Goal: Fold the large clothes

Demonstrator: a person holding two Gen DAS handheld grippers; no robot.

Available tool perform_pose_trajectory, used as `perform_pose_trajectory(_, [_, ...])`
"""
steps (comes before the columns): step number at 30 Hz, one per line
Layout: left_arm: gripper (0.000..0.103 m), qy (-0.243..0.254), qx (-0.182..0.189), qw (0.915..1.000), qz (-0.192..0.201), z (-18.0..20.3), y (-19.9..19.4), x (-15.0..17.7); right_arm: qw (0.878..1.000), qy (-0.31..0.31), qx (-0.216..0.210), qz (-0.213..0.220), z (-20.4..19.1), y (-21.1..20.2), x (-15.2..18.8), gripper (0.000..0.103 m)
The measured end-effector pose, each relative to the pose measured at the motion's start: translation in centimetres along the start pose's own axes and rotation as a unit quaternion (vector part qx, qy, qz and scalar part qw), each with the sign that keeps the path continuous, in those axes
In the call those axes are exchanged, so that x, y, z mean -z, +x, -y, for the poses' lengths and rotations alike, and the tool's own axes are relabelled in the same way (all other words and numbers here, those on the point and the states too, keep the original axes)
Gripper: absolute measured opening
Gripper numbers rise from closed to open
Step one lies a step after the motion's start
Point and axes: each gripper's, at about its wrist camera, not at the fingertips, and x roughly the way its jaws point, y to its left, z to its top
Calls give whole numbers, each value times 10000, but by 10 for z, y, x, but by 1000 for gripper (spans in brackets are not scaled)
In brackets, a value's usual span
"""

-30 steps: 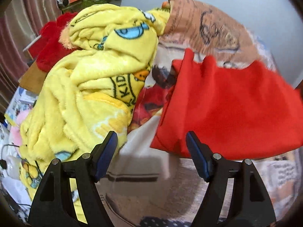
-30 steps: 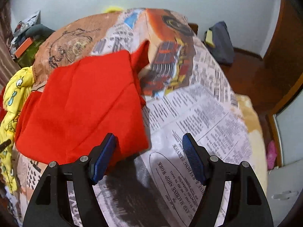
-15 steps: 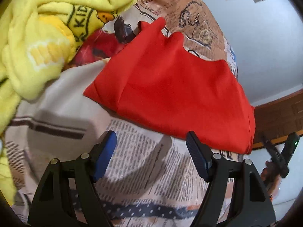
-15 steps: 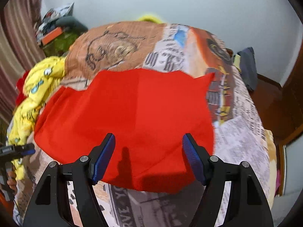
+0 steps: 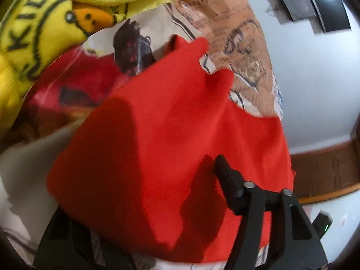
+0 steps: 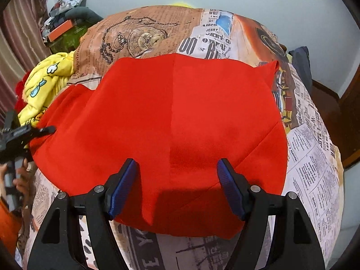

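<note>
A red garment [image 6: 191,112] lies spread flat on the bed, with a crease down its middle. My right gripper [image 6: 176,164] hovers open over its near edge, and nothing is pinched between its blue pads. In the left wrist view the red garment [image 5: 168,123] fills the centre. My left gripper [image 5: 144,189] is at its left edge with the jaws closing. One finger [image 5: 227,180] rests above the cloth and the other is hidden beneath it. The right wrist view shows the left gripper [image 6: 24,135] at that same edge, held by a hand [image 6: 20,180].
A newspaper-print bedsheet [image 6: 310,157] covers the bed. A crumpled yellow fleece blanket [image 5: 33,33] lies by the garment's left side, as the right wrist view also shows [image 6: 45,81]. Clutter [image 6: 65,29] sits at the back left, a dark bag [image 6: 301,60] at the back right.
The left gripper dropped and rolled onto the garment's left edge, cloth now covering one finger, jaws narrower. The right gripper shifted from the garment's right corner to the middle of its near edge.
</note>
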Motion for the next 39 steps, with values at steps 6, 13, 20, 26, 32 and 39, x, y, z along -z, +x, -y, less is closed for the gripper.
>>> perform_pose_trajectory(6, [14, -529, 220, 9983, 54, -12, 2, -16, 9998, -127, 104, -143, -8, -4, -7, 71])
perform_pose_trajectory(13, [9, 624, 443, 9940, 776, 58, -66, -13, 9993, -371, 28, 94, -30, -20, -33, 71])
perform_pose_trajectory(20, [9, 1343, 928, 9786, 1253, 120, -131, -3, 9959, -810, -371, -124, -82, 5, -46, 71])
perform_pose_trajectory(26, [9, 1588, 762, 9769, 1214, 145, -128, 10, 9907, -1102, -614, -507, -115, 40, -26, 82])
perform_pose_trajectory(32, [9, 1242, 799, 9851, 883, 163, -99, 12, 9886, -1177, -772, -531, -103, 23, -23, 81])
perform_pose_trajectory(39, [9, 1614, 845, 9806, 729, 236, -71, 29, 9981, -386, -481, 16, -25, -27, -15, 81])
